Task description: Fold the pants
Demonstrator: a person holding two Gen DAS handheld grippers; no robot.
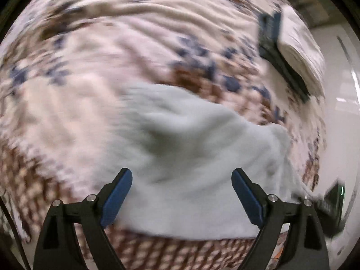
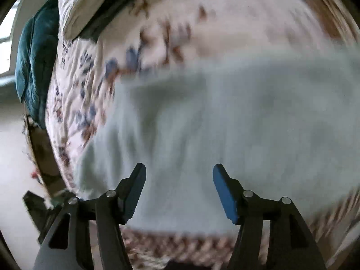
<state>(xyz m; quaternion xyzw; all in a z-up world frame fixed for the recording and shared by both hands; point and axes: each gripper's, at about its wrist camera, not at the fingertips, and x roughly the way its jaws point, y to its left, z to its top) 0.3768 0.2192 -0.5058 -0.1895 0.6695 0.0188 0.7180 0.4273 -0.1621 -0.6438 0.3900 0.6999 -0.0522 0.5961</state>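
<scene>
Pale blue-grey pants (image 1: 186,157) lie rumpled on a floral bedspread (image 1: 90,78), blurred by motion in both views. My left gripper (image 1: 182,175) hangs above the pants with its blue-padded fingers (image 1: 119,195) wide apart and nothing between them. In the right wrist view the pants (image 2: 225,123) spread wide across the bed, with creases running down the cloth. My right gripper (image 2: 178,171) stands open over the pants, and its pads (image 2: 225,193) press on nothing.
A folded white cloth (image 1: 299,51) on a dark item (image 1: 276,51) lies at the bed's far right. A teal cushion (image 2: 36,63) and a pale pillow (image 2: 83,6) sit at the bed's left end. The bed edge and light floor (image 2: 15,180) show left.
</scene>
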